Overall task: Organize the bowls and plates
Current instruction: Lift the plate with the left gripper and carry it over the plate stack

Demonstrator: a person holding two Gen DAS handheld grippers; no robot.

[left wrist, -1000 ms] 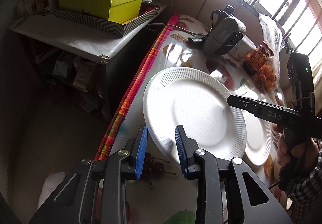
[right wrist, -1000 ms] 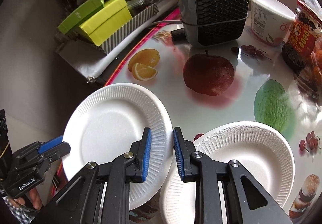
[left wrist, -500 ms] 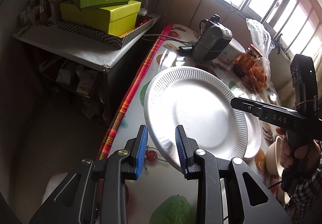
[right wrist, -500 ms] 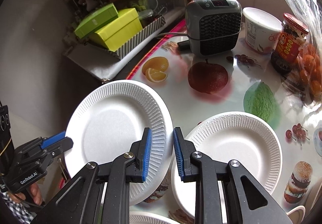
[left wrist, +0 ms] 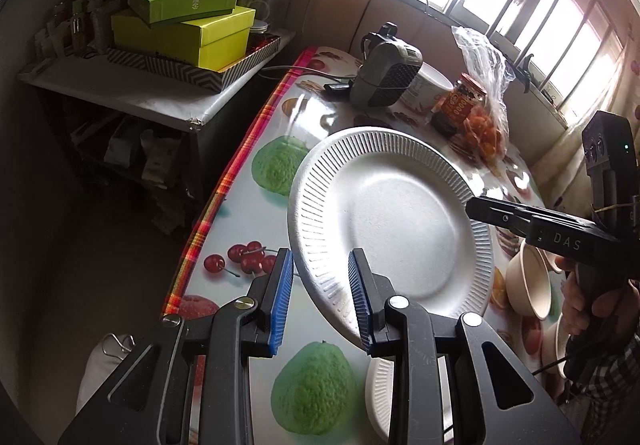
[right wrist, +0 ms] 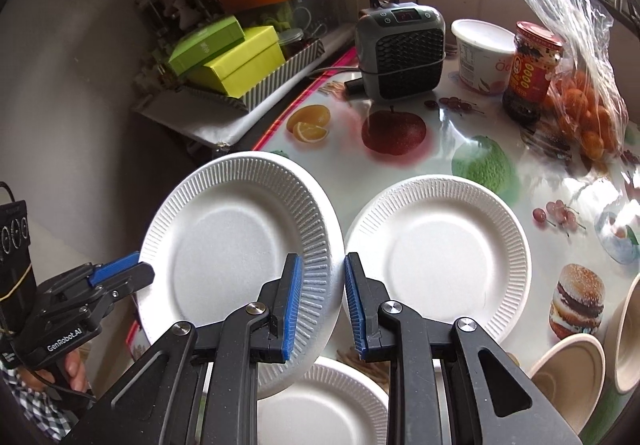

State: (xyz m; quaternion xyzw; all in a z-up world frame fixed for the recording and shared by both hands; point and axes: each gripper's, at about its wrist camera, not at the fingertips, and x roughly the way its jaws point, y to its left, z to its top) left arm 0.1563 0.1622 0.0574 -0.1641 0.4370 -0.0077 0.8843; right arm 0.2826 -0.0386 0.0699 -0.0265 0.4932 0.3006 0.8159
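Carrying lifted plate (right wrist: 240, 245) above counter (right wrist: 440, 149), rim pinched in both left gripper (left wrist: 320, 297) and right gripper (right wrist: 320, 305) fingers; keep level, lower onto flat plate (right wrist: 440, 249).

Heater (right wrist: 401, 53) behind plates (right wrist: 438, 245); bowls (right wrist: 568, 377) right of them.

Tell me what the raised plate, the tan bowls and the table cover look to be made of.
Raised plate: probably moulded paper or foam, matte white, with a pressed ribbed rim. Tan bowls: likely unbleached paper or plant fibre, dull beige with thin walls. Table cover: seemingly glossy plastic or vinyl, since window glare reflects off its printed fruit pictures.
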